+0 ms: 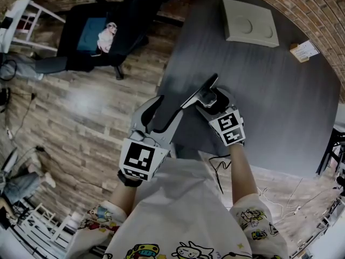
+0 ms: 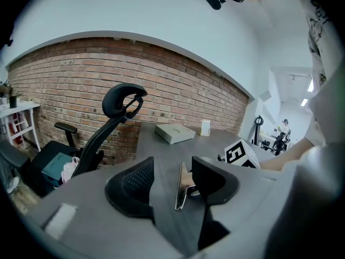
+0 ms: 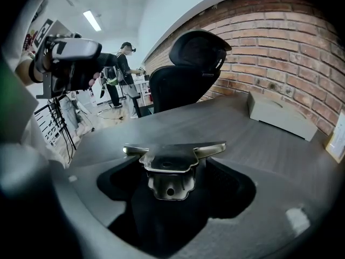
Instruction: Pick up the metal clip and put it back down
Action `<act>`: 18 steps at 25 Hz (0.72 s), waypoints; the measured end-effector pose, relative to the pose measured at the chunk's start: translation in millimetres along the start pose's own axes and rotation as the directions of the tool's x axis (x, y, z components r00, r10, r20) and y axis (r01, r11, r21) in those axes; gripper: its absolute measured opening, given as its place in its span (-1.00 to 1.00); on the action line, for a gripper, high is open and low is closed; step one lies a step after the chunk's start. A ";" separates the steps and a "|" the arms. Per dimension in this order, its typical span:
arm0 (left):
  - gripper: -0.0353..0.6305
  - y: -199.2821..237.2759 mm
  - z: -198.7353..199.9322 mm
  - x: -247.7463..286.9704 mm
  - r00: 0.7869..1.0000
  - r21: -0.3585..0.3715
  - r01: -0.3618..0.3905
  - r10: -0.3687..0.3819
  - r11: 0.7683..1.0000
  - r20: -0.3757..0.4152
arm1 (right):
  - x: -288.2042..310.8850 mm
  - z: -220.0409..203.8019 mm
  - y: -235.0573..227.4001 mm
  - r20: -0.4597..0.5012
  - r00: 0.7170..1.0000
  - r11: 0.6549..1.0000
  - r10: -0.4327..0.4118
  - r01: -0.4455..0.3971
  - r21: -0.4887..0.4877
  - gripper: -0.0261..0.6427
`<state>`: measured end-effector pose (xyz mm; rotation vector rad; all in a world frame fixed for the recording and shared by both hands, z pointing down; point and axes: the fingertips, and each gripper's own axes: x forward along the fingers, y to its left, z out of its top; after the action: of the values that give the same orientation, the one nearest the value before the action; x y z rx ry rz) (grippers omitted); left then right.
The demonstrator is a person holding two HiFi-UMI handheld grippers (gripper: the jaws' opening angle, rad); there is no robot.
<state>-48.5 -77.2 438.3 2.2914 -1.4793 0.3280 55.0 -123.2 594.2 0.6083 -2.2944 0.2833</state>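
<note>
The right gripper (image 3: 173, 183) is clamping the metal clip (image 3: 171, 163) by its handles, the clip's wide flat mouth pointing away from the camera. The left gripper (image 2: 168, 183) is holding its jaws apart, and the clip is standing edge-on between them, just beside the right-hand jaw. Whether the clip is touching the tabletop (image 1: 269, 96) cannot be told.

Each gripper's cube is showing black-and-white square markers and no words. A small card (image 1: 304, 51) is lying near the tabletop's far right edge, its print too small to read. The pale flat box (image 1: 250, 23) near the far edge is showing no label. The person's white shirt (image 1: 183, 220) is carrying cartoon prints.

Both grippers are working close to the tabletop's near left edge, with the left one's body hanging out over the wooden floor (image 1: 81, 107). Bare tabletop is lying open to the right and towards the box. A black office chair (image 1: 102, 31) is standing off the left edge.
</note>
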 end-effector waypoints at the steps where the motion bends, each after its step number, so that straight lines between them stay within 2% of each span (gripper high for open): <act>1: -0.24 0.0 -0.3 -0.3 1.000 0.000 -0.001 0.001 1.000 -0.001 | 0.2 -1.1 -0.3 -0.003 1.000 1.000 0.001 -0.001 -0.004 0.19; 6: -0.24 -0.2 -2.8 -0.5 1.000 -0.002 -0.006 0.006 1.000 -0.005 | -0.5 3.3 2.9 0.011 1.000 1.000 0.020 -0.019 -0.023 0.15; 8: -0.24 -0.2 -3.1 -0.9 1.000 -0.004 -0.006 0.006 1.000 -0.004 | -0.7 3.1 4.2 0.004 1.000 0.999 0.029 -0.028 -0.031 0.06; 9: -0.24 -0.1 -3.1 -1.2 1.000 -0.005 -0.007 0.007 1.000 -0.003 | -0.6 3.1 4.7 -0.002 1.000 0.999 0.031 -0.031 -0.030 -0.06; 18: -0.24 2.9 -3.8 -4.2 1.000 -0.010 -0.026 0.026 1.000 0.004 | 1.1 4.1 3.8 -0.014 0.999 0.999 0.028 -0.029 -0.037 -0.07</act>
<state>-52.9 -73.1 440.6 2.2676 -1.5110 0.3225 49.9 -121.8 592.0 0.5534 -2.2916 0.2566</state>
